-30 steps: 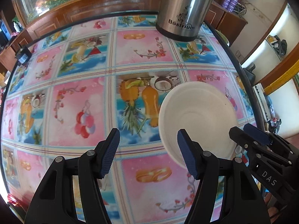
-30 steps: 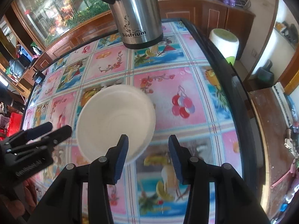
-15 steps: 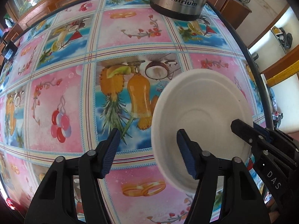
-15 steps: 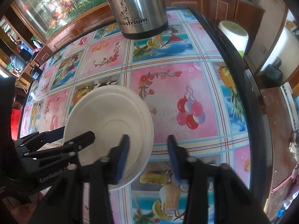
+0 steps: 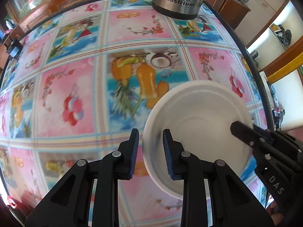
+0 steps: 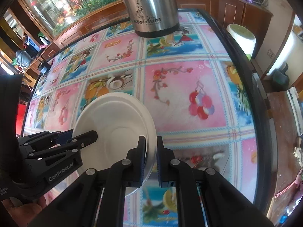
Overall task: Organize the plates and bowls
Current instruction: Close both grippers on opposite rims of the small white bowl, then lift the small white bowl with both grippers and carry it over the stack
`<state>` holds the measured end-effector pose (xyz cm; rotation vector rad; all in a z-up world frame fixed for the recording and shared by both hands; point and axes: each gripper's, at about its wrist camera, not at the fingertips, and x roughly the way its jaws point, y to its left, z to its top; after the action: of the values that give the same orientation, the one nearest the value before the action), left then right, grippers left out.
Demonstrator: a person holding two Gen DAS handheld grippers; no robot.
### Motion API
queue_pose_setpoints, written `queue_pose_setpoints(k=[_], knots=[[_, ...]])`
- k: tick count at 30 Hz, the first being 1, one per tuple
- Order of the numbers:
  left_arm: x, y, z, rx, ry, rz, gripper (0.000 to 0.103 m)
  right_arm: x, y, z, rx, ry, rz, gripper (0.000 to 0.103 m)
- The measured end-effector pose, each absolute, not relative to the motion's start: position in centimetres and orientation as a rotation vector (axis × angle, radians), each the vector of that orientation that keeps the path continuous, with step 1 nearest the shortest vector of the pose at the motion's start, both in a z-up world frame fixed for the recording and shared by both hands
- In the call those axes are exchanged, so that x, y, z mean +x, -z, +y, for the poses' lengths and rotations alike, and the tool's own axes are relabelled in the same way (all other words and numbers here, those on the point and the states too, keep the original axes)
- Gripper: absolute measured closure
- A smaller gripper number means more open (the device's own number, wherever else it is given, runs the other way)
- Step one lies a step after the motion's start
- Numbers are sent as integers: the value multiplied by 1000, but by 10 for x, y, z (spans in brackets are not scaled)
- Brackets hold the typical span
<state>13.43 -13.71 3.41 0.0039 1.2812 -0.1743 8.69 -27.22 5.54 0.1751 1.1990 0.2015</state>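
A white plate (image 5: 198,117) lies on the bright fruit-print tablecloth (image 5: 75,98); in the right wrist view the plate (image 6: 117,117) shows a doubled rim line, perhaps two stacked. My left gripper (image 5: 150,151) straddles its left rim, jaws closing, with a thin gap still beside the left pad. My right gripper (image 6: 151,151) is shut on the opposite rim, which sits pinched between its blue pads. Each gripper shows in the other's view: the right gripper (image 5: 246,132) over the plate's right side, the left gripper (image 6: 83,138) with one finger above the plate.
A tall steel vacuum flask (image 6: 153,9) stands at the far side of the table. The table's dark edge (image 6: 255,104) runs close along the right, with a white stool (image 6: 240,36) beyond it. Wooden cabinets line the back.
Both pairs of jaws have narrowed. The left gripper shifted so the plate's rim now lies between its fingers. The right gripper closed onto the opposite rim.
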Motion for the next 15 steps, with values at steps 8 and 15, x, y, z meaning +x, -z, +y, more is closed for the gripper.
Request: queue_pose_setpoints(k=[8, 15], knots=[[90, -63, -100, 0, 143, 1222, 78, 55, -70, -233, 164, -264, 1195, 94], [50, -81, -50, -51, 89, 1191, 78, 25, -92, -189, 143, -343, 1179, 94]])
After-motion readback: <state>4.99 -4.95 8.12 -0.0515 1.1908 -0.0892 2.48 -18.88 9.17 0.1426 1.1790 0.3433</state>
